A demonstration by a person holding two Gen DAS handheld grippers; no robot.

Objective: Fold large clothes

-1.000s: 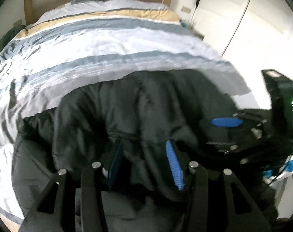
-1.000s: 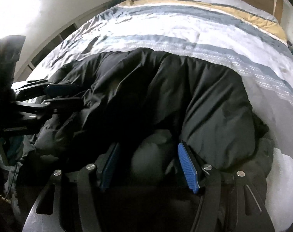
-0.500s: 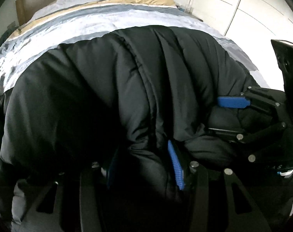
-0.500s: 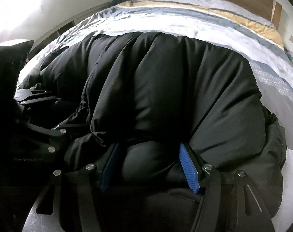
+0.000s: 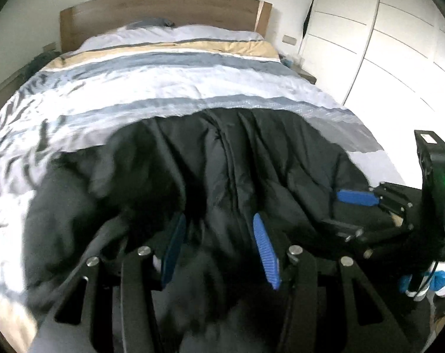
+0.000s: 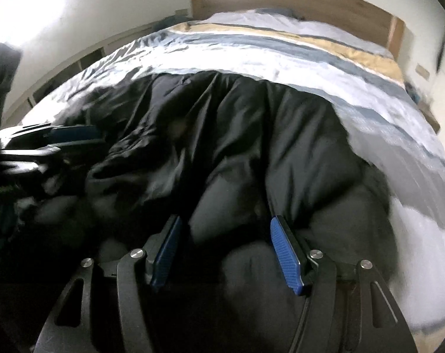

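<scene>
A large black puffer jacket (image 5: 228, 164) lies bunched on the near end of the bed; it also fills the middle of the right wrist view (image 6: 251, 147). My left gripper (image 5: 219, 235) is shut on a thick fold of the jacket's near edge, fabric bulging between its blue pads. My right gripper (image 6: 225, 238) is shut on another padded fold of the same edge. Each gripper shows in the other's view: the right one at the right edge (image 5: 354, 206), the left one at the left edge (image 6: 69, 138). The jacket's near hem is hidden under the grippers.
The bed has a striped white, grey and tan duvet (image 5: 163, 88) and a wooden headboard (image 5: 163, 8). White wardrobe doors (image 5: 384, 44) stand to the right of the bed. A low shelf (image 6: 75, 64) runs along the left wall.
Half a second ago the jacket was lifted high and filled both views. Now it has dropped back down and spread further up the bed, with both grippers still shut on its near edge.
</scene>
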